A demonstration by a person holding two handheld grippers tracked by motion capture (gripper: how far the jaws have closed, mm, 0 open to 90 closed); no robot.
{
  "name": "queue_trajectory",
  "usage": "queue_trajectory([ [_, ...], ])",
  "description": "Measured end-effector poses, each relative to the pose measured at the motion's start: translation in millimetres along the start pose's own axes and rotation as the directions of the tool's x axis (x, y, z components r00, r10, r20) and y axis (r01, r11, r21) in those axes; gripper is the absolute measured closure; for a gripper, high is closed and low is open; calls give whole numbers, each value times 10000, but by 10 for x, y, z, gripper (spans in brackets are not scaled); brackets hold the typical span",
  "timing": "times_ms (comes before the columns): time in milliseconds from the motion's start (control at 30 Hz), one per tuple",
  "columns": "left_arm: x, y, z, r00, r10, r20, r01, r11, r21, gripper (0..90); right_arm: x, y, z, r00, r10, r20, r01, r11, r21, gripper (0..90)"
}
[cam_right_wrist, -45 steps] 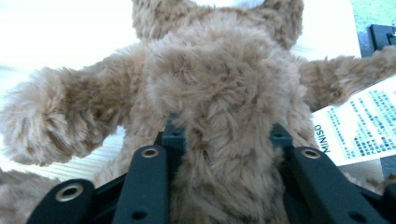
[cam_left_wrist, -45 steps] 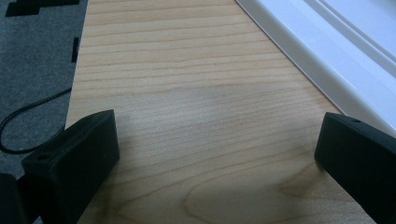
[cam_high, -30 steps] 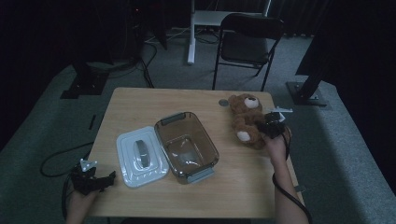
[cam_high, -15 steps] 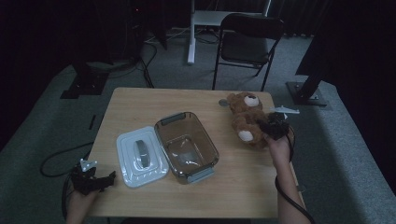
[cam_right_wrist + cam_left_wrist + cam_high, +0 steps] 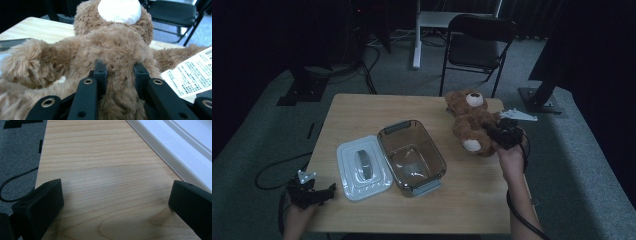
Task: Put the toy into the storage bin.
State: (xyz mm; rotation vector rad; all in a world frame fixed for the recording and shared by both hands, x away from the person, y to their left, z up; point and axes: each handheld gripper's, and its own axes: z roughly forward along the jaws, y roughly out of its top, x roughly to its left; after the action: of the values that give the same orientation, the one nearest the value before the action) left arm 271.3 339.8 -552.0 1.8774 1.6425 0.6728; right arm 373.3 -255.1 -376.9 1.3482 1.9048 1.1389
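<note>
teddy bear: a brown plush teddy bear (image 5: 469, 125) sits at the far right of the tabletop (image 5: 362, 112), its pale muzzle turned up and away from the person; in the right gripper view (image 5: 117, 47) its fur bulges between the fingers.
right gripper: the right gripper (image 5: 492, 134) has its fingers (image 5: 100, 72) narrowed and pressed into the bear's lower body, holding it; a grey three-cornered plate rides on top.
label: a white printed tag (image 5: 192, 72) hangs at the bear's side, just beside the right-hand finger in the right gripper view.
left gripper: the left gripper (image 5: 319, 194) rests at the near left corner of the tabletop, fingers (image 5: 40, 207) spread wide with only bare wood between them.
container: a clear brownish box (image 5: 412, 156) with grey end clips stands mid-tabletop, between the lid and the bear; nothing shows inside it but its bare bottom.
lid: a white lid (image 5: 363, 167) lies flat, touching or just beside the box's left wall; its rim (image 5: 175, 152) runs past the left gripper's far finger.
in the way: the box's right wall stands near the bear's pale foot, with a strip of bare wood between them.
around: a dark folding chair (image 5: 479, 42) stands beyond the far edge; a black cable (image 5: 272, 167) trails over the grey carpet on the left.
</note>
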Motion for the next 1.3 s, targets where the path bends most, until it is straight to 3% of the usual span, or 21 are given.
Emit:
queue_trajectory([
  [267,0,1,0,10000,4,-6,-4,10000,-5,6,320,173,-224,9966,-556,-612,519,9968,-609,718],
  [533,1,1,-1,10000,17,-1,-17,10000,17,6,655,301,-457,9884,-1082,-1064,935,9865,-1346,718],
  [700,1,1,-1,10000,14,-2,-14,10000,15,6,826,304,-556,9818,-1118,-1537,852,9818,-1699,718],
  [933,1,1,-1,10000,16,-2,-16,10000,17,6,1133,246,-497,9661,-1342,-2204,988,9814,-1644,718],
  [1167,2,1,-1,10000,31,-8,-31,10000,16,6,1472,192,-324,9503,-1399,-2783,1040,9847,-1398,718],
  [1300,3,1,-1,10000,33,-4,-33,10000,12,6,1648,176,-201,9521,-1503,-2664,1194,9844,-1290,717],
])
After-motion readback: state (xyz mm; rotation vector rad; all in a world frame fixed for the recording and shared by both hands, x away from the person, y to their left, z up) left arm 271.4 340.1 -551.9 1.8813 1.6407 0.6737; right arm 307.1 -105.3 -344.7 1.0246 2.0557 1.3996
